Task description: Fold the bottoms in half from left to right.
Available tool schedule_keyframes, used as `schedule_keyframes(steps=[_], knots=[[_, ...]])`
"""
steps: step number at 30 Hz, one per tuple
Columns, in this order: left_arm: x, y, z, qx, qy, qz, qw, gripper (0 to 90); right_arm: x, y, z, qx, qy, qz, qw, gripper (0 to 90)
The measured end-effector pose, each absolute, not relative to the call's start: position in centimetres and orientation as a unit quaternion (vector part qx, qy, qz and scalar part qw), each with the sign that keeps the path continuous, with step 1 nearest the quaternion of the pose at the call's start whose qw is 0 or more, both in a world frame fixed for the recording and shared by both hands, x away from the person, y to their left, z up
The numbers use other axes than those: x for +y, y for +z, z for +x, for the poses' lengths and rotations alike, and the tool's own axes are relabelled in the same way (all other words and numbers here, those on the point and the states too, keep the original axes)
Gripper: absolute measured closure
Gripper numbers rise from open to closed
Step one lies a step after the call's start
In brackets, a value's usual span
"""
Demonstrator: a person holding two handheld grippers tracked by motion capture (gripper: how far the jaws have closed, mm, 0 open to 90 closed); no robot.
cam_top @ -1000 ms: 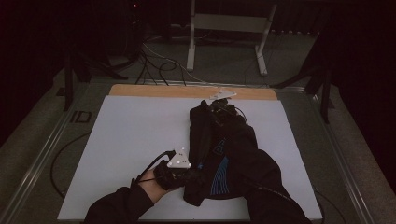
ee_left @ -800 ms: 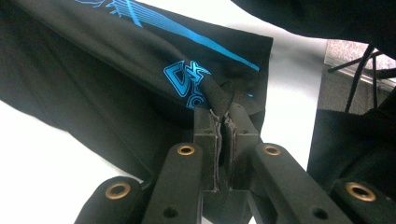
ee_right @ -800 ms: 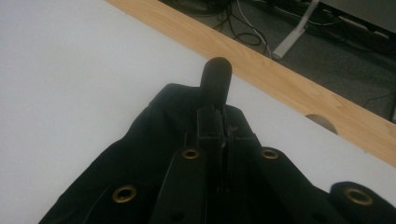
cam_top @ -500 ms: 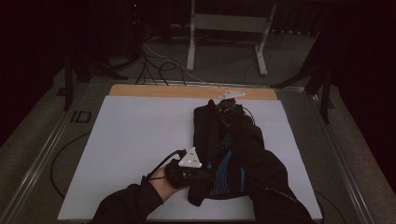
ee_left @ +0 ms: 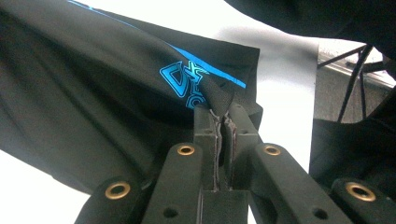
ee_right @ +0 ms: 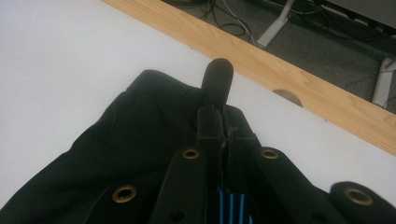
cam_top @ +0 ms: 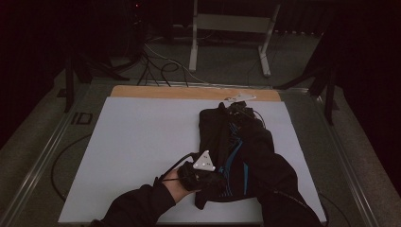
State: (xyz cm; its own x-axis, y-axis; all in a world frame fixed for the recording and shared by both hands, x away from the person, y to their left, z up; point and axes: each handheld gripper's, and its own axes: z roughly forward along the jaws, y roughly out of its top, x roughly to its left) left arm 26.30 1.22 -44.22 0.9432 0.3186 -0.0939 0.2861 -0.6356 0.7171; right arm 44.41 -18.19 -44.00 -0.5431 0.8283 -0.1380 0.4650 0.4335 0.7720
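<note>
left gripper [ee_left: 223,122] | fingers clamped on black shorts [cam_top: 236,151] | right gripper [ee_right: 223,127] | likewise, far edge

A white surface [cam_top: 142,142] is lying under everything, with a wooden strip [cam_top: 165,92] running along its far edge, a white metal stand [cam_top: 231,28] standing on the floor beyond that strip, and dark cables [cam_top: 156,66] trailing over the floor left of the stand.

Dim room, cables [cam_top: 161,71] on floor [cam_top: 227,71]
</note>
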Motion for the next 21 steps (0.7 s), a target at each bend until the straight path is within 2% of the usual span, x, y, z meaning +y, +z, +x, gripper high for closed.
schedule_keyframes(steps=[21], knots=[[-2.5, -45.7, 27.2, 0.151, 0.0, 0.908, 0.39, 85.3, -20.9, -45.0, 44.7, 0.801, 0.333, 0.42, 0.266, 87.5]])
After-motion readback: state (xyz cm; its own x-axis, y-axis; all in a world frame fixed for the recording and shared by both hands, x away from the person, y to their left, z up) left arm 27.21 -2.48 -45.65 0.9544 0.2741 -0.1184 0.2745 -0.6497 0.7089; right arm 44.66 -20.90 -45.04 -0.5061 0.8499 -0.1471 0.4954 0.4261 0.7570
